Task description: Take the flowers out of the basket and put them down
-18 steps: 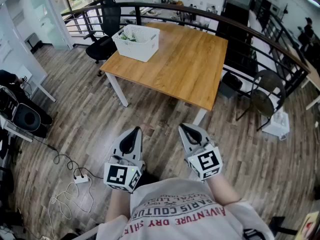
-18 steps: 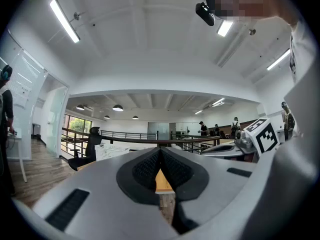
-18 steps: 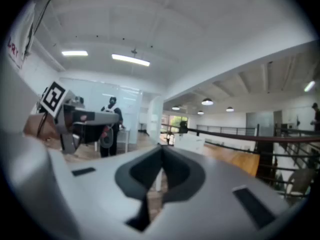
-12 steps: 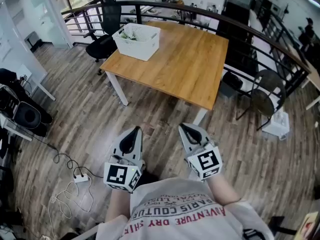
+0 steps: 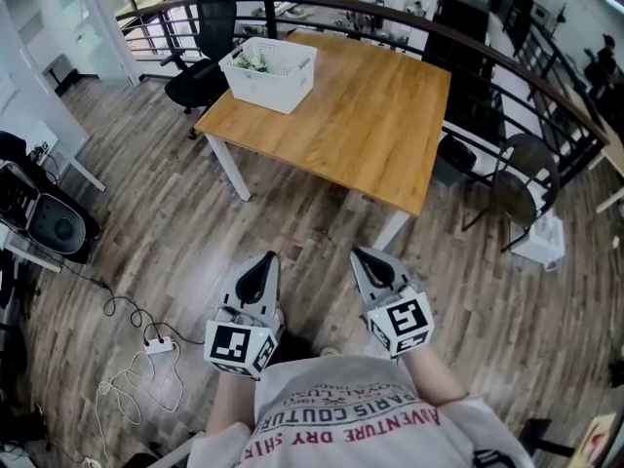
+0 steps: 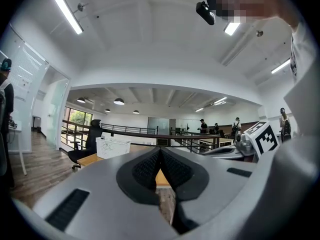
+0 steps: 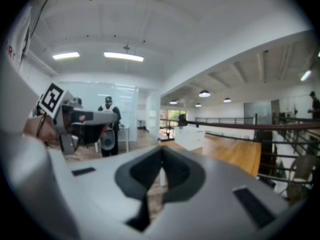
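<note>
I'm holding the left tool (image 5: 264, 261) low over the floor (image 5: 175, 232), jaws pressed together, nothing between them. The basket (image 5: 278, 88) is sitting at the far left corner of the tabletop (image 5: 361, 125), well apart from both tools, with the flowers (image 5: 252, 63) lying inside it. I'm holding the right tool (image 5: 366, 258) just beside the left one, jaws also pressed together and empty. Both are pointing toward the tabletop.

Three views apparently share distant table (image 5: 361, 115).
</note>
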### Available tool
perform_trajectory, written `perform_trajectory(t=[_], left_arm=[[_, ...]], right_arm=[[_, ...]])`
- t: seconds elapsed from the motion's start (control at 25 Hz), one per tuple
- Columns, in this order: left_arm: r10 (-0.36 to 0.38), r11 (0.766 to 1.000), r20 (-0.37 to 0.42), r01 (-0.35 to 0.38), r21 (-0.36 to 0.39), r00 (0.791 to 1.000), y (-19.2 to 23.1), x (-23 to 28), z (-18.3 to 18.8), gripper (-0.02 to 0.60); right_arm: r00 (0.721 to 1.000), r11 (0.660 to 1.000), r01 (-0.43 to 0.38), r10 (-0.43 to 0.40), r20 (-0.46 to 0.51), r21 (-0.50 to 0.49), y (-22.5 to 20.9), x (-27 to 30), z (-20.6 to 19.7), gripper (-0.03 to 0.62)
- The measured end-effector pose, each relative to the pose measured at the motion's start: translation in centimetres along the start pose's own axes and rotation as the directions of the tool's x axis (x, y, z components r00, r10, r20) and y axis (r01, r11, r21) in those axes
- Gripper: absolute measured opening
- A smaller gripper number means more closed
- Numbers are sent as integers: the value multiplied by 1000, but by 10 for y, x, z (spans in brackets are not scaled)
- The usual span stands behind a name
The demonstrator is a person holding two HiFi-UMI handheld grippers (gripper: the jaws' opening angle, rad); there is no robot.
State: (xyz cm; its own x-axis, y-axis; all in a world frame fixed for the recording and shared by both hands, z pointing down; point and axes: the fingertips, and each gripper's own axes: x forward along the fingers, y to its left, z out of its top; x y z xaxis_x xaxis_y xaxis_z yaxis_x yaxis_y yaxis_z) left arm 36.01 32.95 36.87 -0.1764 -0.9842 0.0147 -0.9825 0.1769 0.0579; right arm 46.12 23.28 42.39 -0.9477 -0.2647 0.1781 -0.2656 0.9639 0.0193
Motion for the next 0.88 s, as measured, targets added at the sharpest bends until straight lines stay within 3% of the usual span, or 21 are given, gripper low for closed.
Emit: perform_trajectory(t=[0.28, 0.88], left_arm=[[-17, 999, -15, 16, -36, 1000, 58, 21, -7, 25], [-64, 998, 7, 64, -14, 998, 263, 65, 23, 25]], right_arm=[[999, 1000, 23, -24, -25, -21, 8, 53, 6, 29], [994, 994, 106, -106, 18, -8, 46, 247, 58, 29]])
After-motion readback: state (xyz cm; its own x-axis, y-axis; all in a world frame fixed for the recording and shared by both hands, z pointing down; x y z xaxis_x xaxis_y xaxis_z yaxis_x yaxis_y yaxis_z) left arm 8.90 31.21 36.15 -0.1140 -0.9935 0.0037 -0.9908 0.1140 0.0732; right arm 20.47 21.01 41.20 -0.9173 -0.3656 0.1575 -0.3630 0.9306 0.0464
